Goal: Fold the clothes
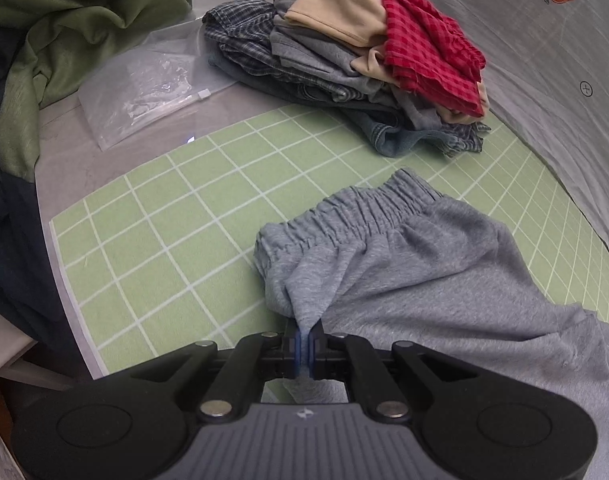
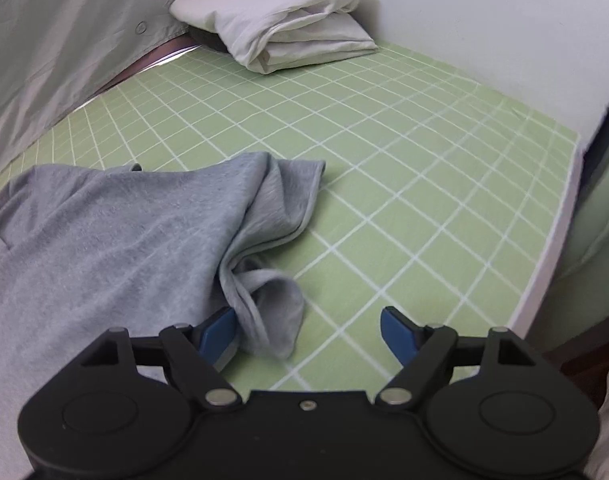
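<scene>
Grey sweatpants (image 1: pixel 416 264) lie on the green grid mat (image 1: pixel 156 220), elastic waistband toward the far side. My left gripper (image 1: pixel 303 340) is shut on a pinched fold of the grey fabric just below the waistband. In the right wrist view the grey sweatpants (image 2: pixel 116 232) spread to the left, with a bunched leg end (image 2: pixel 272 304) lying between the fingers. My right gripper (image 2: pixel 308 328) is open, its blue left pad (image 2: pixel 216 332) touching the cloth and its right pad over bare mat (image 2: pixel 424 200).
A pile of unfolded clothes (image 1: pixel 356 56) with a red checked piece on top sits at the mat's far edge. A clear zip bag (image 1: pixel 144 92) and green cloth (image 1: pixel 72 20) lie to the left. A folded white cloth (image 2: pixel 288 20) rests at the far end of the mat.
</scene>
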